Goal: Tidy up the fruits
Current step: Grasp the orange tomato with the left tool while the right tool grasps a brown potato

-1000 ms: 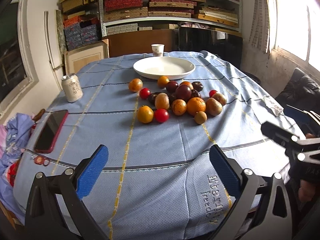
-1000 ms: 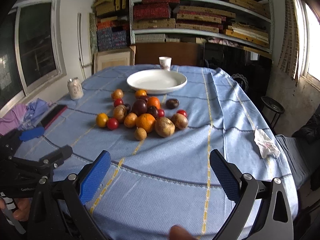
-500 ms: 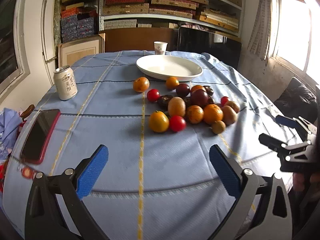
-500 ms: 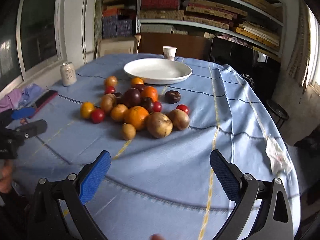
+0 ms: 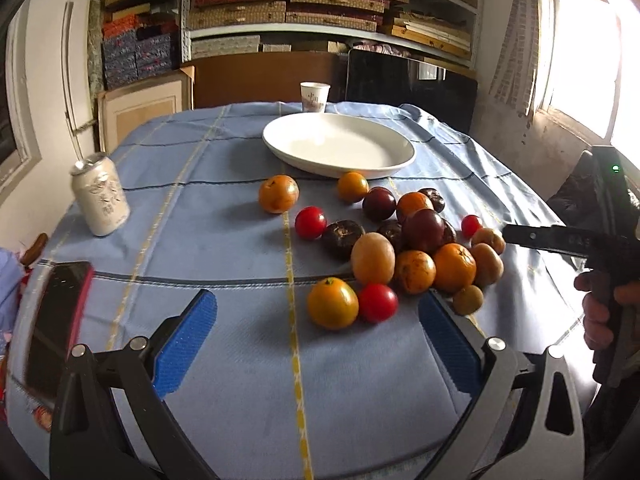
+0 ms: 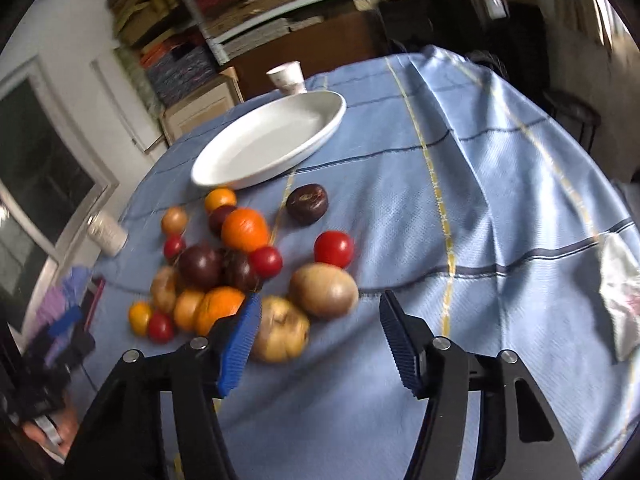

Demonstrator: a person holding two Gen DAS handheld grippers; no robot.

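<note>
The right gripper [image 6: 316, 340] pointed steeply down at the near edge of the fruit pile, its jaws partly apart. They had just been closing from full width, and nothing was pressed between them yet. Its left pad [image 6: 240, 344] sat right beside a tan fruit [image 6: 280, 330] at the pile's near corner; a second tan fruit [image 6: 323, 289] lay just beyond, ahead of the gap. The nearest fruit thus lay slightly left of the gripper's centreline, so a small shift left would likely be needed before the jaws could close round it. The second fruit's long axis ran roughly across the gap, which would make it the wider thing to grasp.

The left gripper [image 5: 316, 340] hung wide open and empty over the blue cloth [image 5: 240, 360]. An orange fruit [image 5: 332, 308] and a red tomato [image 5: 378, 302], touching, lay just ahead of it, between its pads' lines. Each hand therefore had fruit close by, the right hand being nearer to contact.

The rest of the pile [image 5: 416, 236] lay bunched in the middle of the table. Beyond it stood the white plate [image 5: 400, 160], still bare, the likely goal. A can [image 5: 102, 200] stood well apart at the left.
</note>
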